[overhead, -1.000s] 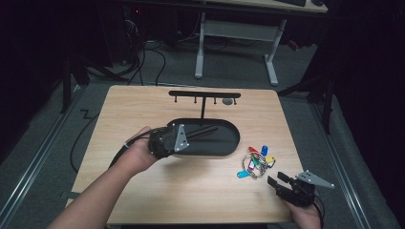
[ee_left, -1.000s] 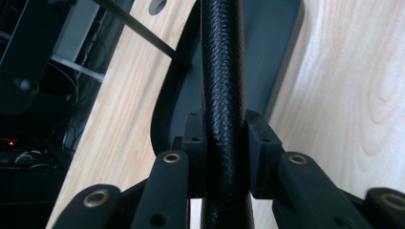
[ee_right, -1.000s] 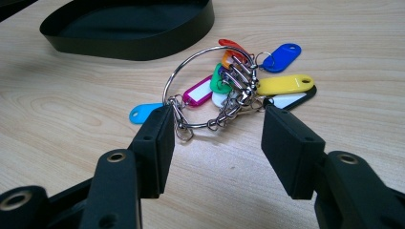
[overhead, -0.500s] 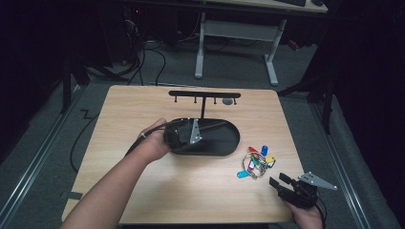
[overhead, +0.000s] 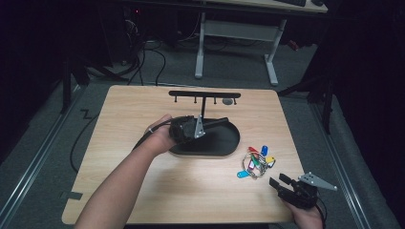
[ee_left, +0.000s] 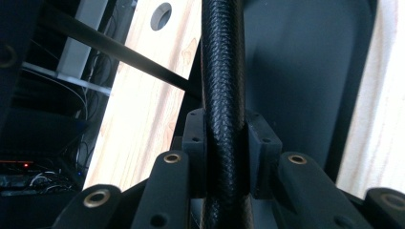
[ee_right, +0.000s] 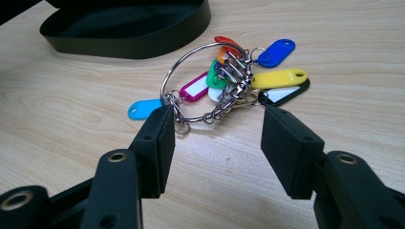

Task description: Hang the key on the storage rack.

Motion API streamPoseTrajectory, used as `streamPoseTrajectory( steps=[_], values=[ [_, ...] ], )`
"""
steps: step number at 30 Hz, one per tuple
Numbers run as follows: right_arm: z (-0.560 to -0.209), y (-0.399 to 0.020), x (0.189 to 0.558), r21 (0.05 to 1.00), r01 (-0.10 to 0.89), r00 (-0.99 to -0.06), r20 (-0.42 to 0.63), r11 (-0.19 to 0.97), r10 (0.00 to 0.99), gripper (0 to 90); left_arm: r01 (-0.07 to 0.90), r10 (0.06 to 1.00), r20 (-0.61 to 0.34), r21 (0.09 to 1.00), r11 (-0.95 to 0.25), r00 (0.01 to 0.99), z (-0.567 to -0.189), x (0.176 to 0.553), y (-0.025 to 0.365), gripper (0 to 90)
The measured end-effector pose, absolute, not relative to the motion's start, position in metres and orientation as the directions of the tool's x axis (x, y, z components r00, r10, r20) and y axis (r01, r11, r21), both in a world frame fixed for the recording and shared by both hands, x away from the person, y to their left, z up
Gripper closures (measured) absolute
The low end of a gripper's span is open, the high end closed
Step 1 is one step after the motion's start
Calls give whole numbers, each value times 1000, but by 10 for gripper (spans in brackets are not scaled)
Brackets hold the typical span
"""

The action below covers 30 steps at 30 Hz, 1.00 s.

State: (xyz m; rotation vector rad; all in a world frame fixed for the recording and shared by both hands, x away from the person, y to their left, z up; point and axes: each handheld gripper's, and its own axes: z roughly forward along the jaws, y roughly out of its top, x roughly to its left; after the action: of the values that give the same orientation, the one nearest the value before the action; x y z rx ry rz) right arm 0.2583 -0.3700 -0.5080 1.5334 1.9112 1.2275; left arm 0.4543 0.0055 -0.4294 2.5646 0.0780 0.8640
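Wooden table (overhead: 143,191), black oval tray (overhead: 224,143), left tongs (ee_left: 224,157) clamping its upright post (ee_left: 222,71)

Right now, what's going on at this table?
A person works two handheld grippers. The left gripper is shut on the upright post of a black key stand, above its oval tray base. The right gripper rests near the table's front edge, jaws open, pointing at a ring of coloured key tags lying on the wooden table, not touching it.

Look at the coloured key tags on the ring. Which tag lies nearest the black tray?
The dark blue tag, at the far end of the bunch; the light blue one lies nearest the right gripper.
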Motion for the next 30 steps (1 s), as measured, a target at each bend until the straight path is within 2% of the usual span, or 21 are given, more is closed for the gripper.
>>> streamPoseTrajectory(
  steps=[22, 30],
  values=[
    [-510, -372, 258, 813, 582, -309, 214, 7, 927, 467, -147, 98, 599, 347, -926, 795, -455, 475, -7, 739],
    [-511, -371, 259, 810, 586, -309, 214, 9, 927, 467, -118, 109, 576, 343, -932, 810, -465, 477, 0, 733]
  ],
)
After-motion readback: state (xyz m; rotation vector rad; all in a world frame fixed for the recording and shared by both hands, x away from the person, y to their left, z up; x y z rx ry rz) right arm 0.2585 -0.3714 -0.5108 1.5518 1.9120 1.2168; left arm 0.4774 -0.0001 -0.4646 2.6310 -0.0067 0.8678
